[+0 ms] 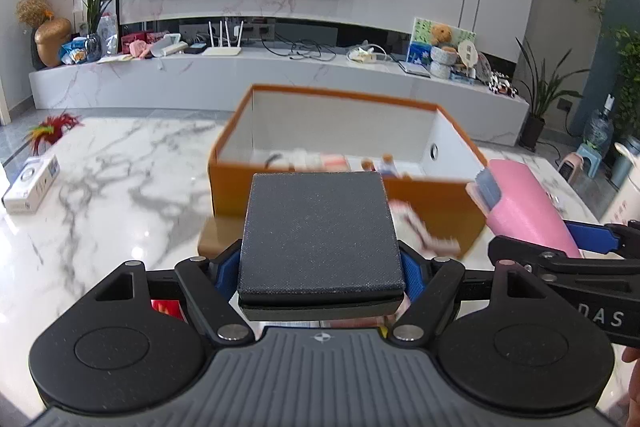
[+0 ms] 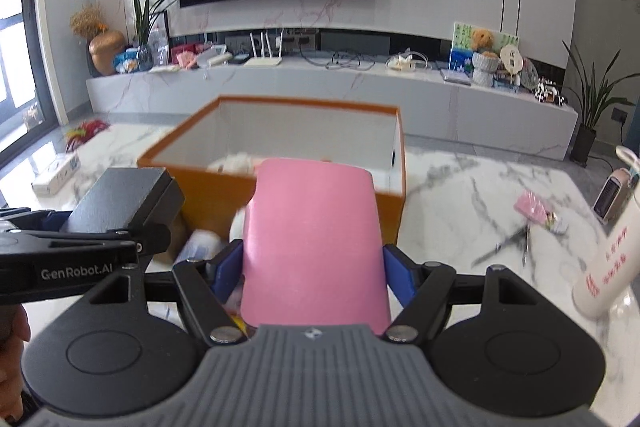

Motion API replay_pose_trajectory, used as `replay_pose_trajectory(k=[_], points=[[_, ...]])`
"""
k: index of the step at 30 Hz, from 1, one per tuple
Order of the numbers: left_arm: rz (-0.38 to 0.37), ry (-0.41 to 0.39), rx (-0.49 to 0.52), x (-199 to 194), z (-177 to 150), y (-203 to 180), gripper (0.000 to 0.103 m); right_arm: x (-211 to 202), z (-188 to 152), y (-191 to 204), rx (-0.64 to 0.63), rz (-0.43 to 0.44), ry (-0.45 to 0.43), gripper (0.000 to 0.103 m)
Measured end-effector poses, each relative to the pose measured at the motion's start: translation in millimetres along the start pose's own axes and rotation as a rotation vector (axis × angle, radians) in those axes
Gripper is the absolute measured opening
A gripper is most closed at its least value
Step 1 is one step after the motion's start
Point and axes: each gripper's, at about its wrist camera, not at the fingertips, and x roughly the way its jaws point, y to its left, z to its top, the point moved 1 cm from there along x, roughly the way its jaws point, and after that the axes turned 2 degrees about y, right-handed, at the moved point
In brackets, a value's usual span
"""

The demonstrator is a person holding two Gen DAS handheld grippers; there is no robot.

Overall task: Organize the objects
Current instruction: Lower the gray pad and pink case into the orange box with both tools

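Both grippers hold boxes in front of the orange box.
The left gripper (image 1: 320, 267) is clamped on a black box (image 1: 320, 231); the right gripper (image 2: 314, 271) is clamped on a pink box (image 2: 314, 243). The open orange box (image 1: 436, 199) stands just beyond on the marble table (image 1: 104, 179), small items inside.

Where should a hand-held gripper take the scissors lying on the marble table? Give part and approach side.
Take the scissors from straight above, jaws across the narrow stretch near the pivot where blades meet handles. They lie flat on the marble table, too low for a side approach, with bare surface around them. Blur hides the exact handle shape.
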Motion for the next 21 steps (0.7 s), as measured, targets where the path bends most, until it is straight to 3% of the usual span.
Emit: replay_pose_trajectory(k=[10,21], points=[[0.022,-0.030,-0.042,71.0,85.8,9.8,0.088,66.2,67.3,-10.8,0.093,0.012,-0.074,0.074],[0.042,0.095,-0.064,150.1,98.9,22.6,0.088,156.7,86.4,-19.0,0.168,0.022,-0.006,0.074]])
